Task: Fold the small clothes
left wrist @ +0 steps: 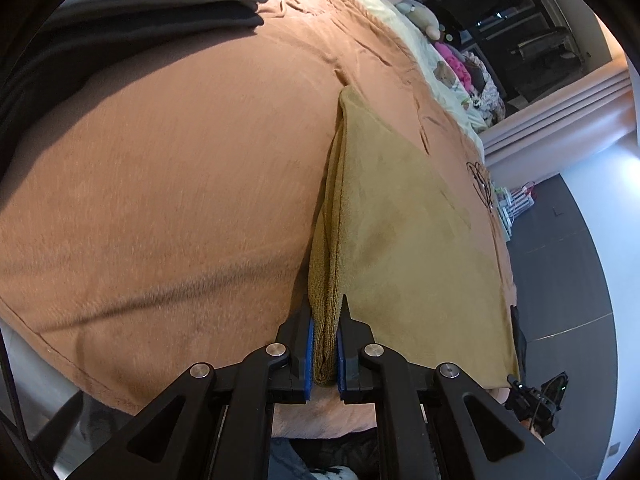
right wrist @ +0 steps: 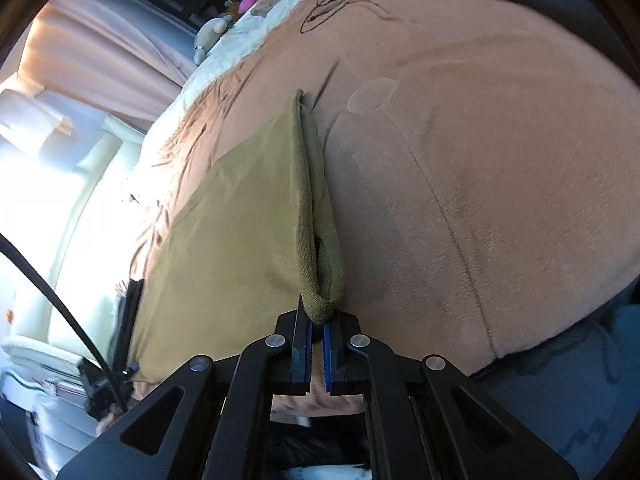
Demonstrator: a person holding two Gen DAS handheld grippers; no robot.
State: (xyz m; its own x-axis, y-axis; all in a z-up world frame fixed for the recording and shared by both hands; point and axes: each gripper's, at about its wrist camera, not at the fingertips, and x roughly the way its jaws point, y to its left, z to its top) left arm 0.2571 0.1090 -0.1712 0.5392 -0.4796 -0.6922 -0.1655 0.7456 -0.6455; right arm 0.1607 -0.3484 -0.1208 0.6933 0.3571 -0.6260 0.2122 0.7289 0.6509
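Observation:
An olive-tan small garment (left wrist: 408,248) lies on an orange-brown bed cover (left wrist: 168,184). In the left wrist view my left gripper (left wrist: 325,344) is shut on the garment's ribbed edge, which bunches between the blue pads. In the right wrist view the same garment (right wrist: 236,232) lies to the left, and my right gripper (right wrist: 318,332) is shut on another part of its ribbed edge, which loops up from the pads. The held edge runs away from both grippers in a raised ridge.
Dark grey folded clothes (left wrist: 132,8) lie at the far left of the bed cover. A black cable loop (right wrist: 332,0) lies on the cover far off. Soft toys (right wrist: 216,32) and curtains stand beyond the bed. The other gripper shows at the bed edge (left wrist: 536,400).

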